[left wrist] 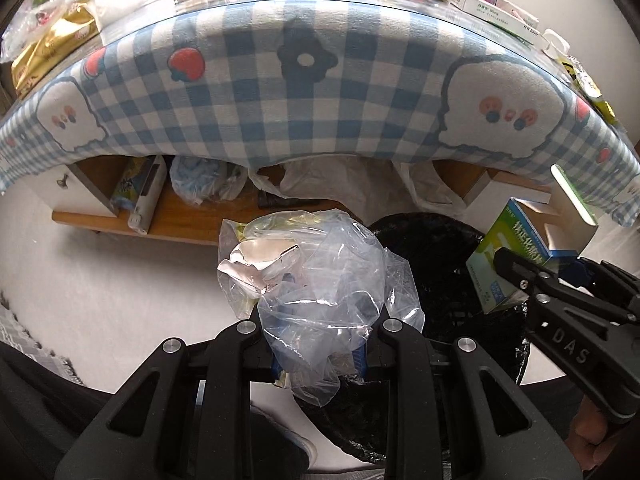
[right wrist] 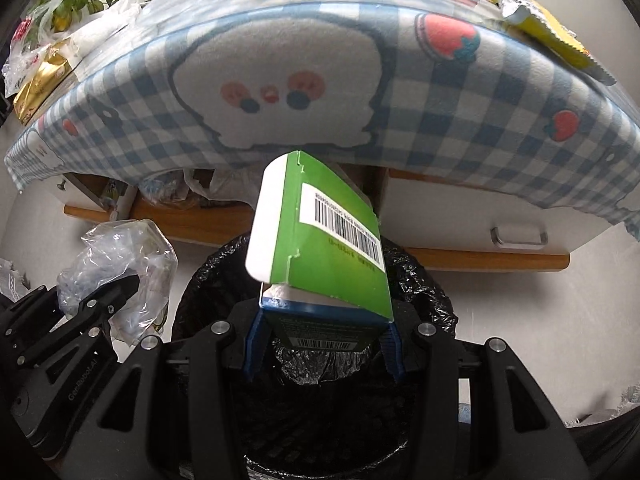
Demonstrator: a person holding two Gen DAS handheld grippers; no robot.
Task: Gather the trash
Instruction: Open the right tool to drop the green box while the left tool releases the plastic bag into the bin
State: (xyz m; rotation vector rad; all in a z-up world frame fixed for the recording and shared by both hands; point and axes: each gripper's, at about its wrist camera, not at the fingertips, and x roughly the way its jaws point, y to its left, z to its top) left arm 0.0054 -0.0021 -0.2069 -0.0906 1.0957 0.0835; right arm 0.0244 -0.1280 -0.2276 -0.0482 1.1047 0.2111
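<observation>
Directly beneath the right tongs (right wrist: pixel 322 344), which are clamping a green box (right wrist: pixel 320 240), the bin (right wrist: pixel 420 280) is waiting; left tongs (left wrist: pixel 316 332) are pinching plastic wrap (left wrist: pixel 320 276) just beside its rim.

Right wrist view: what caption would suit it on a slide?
Right gripper holds a green carton above the black-lined trash bin.

Checked blue tablecloth (left wrist: pixel 280 92) drapes the table — white drawer (right wrist: pixel 500 228) beneath.
</observation>
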